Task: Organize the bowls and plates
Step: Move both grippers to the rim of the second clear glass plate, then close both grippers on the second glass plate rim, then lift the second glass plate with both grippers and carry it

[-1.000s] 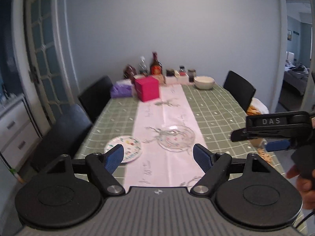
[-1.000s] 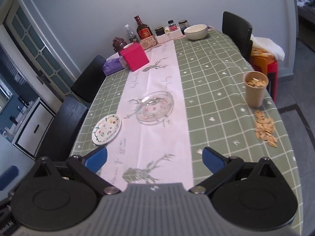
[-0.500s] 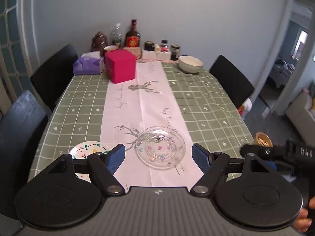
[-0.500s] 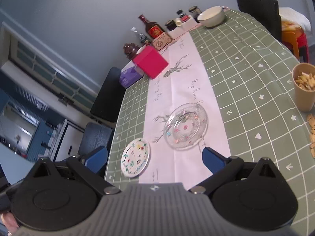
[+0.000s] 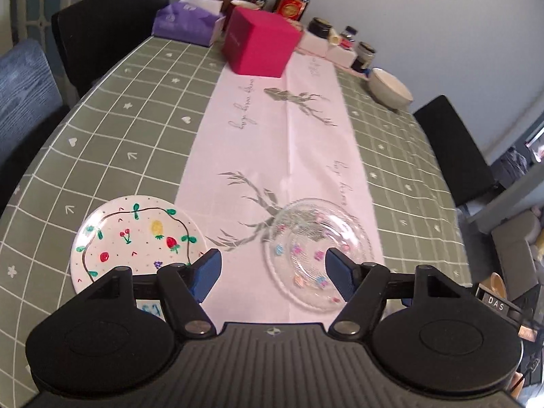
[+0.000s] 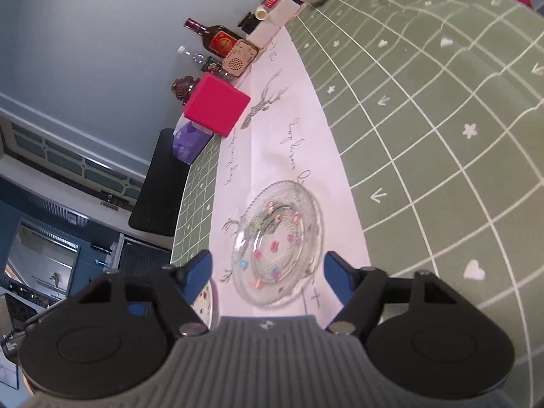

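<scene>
Left wrist: green checked tablecloth (image 5: 112, 129), pink runner (image 5: 292, 156), grey wall (image 5: 442, 17)

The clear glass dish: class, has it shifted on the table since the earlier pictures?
No. The glass dish lies over the same printed deer antlers on the runner; only the cameras came closer.

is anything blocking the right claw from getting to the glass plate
Nothing visible does. The right claw has its jaws closing with only bare table runner ahead of the glass plate. The painted plate lies off to the side, apart from it.
</scene>
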`<state>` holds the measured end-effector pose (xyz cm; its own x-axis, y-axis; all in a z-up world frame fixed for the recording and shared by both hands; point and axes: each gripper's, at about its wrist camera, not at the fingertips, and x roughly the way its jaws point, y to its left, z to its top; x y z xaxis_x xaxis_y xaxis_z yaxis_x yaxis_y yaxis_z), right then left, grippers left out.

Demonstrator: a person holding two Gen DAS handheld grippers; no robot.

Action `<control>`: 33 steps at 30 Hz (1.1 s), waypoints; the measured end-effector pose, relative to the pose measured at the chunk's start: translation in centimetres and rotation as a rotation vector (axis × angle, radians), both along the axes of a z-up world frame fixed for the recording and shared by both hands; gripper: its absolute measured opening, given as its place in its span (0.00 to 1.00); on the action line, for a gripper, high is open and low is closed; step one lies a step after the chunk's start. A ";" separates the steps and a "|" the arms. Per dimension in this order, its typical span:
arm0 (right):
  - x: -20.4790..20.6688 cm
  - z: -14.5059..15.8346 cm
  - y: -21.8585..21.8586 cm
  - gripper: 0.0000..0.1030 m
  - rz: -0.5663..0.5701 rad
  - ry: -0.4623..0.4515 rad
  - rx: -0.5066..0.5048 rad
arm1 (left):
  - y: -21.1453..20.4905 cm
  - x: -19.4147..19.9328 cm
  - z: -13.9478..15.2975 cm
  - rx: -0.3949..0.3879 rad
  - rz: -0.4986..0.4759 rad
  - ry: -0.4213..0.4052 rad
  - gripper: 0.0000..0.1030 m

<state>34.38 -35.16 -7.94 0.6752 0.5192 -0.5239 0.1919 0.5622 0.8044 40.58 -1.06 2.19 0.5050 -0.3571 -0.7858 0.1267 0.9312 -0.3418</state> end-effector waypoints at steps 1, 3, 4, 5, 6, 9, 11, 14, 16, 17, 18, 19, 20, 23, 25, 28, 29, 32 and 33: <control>0.7 -0.7 0.0 0.58 0.000 0.008 0.002 | -0.1 0.6 -0.7 -0.006 0.008 0.012 0.77; 1.9 -1.7 0.1 0.54 0.001 0.004 0.002 | -0.3 1.7 -2.0 -0.026 0.001 0.034 0.76; 2.5 -2.2 0.1 0.53 0.002 -0.002 0.002 | -0.5 2.2 -2.7 -0.029 -0.008 0.041 0.76; 2.9 -2.6 0.1 0.52 0.001 -0.007 0.007 | -0.8 2.6 -3.4 -0.018 -0.019 0.047 0.76; 3.3 -2.9 0.1 0.52 0.004 -0.010 0.015 | -1.2 2.9 -4.1 0.006 -0.024 0.053 0.76; 4.6 -4.5 0.0 0.45 0.048 -0.004 0.049 | -2.9 3.5 -6.1 0.110 -0.040 0.048 0.70; 4.5 -5.6 -0.6 0.32 0.035 -0.010 0.089 | -3.6 4.2 -6.9 0.113 -0.059 0.051 0.69; 4.6 -6.3 -1.4 0.19 0.035 0.010 0.125 | -4.3 5.3 -7.8 0.064 -0.049 0.092 0.69; 4.1 -6.6 -1.8 0.15 0.027 -0.002 0.144 | -4.9 5.8 -7.9 0.044 -0.048 0.101 0.68; 4.0 -6.8 -1.9 0.12 0.024 -0.003 0.154 | -5.3 5.9 -7.9 0.055 -0.055 0.098 0.68; 3.9 -6.9 -2.1 0.11 0.019 0.001 0.171 | -5.7 6.1 -7.8 0.072 -0.062 0.094 0.68; 3.9 -7.0 -2.2 0.10 0.016 0.003 0.188 | -6.0 6.1 -7.8 0.086 -0.069 0.091 0.68; 3.9 -7.0 -2.3 0.10 0.019 0.001 0.193 | -6.2 6.2 -7.9 0.095 -0.071 0.095 0.68; 3.9 -6.7 -2.0 0.10 0.046 -0.008 0.165 | -6.3 6.4 -8.1 0.095 -0.066 0.105 0.56; 4.2 -6.5 -1.3 0.11 0.079 -0.009 0.137 | -6.2 6.6 -8.2 0.086 -0.038 0.102 0.46; 4.4 -6.0 -0.3 0.10 0.087 -0.005 0.078 | -5.9 6.7 -8.4 0.038 -0.017 0.096 0.39; 4.4 -6.0 -0.1 0.10 0.077 -0.003 0.074 | -6.1 6.8 -8.4 0.027 -0.032 0.100 0.38; 4.3 -6.0 0.4 0.10 0.045 -0.007 0.057 | -6.8 6.5 -8.3 0.063 -0.038 0.085 0.38; 4.3 -6.0 0.5 0.10 0.038 -0.011 0.053 | -7.0 6.3 -8.2 0.076 -0.037 0.078 0.38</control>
<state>38.64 -34.66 -13.96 0.6601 0.5713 -0.4877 0.1621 0.5255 0.8352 46.93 -8.07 -6.05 0.4285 -0.3126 -0.8478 0.1370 0.9499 -0.2810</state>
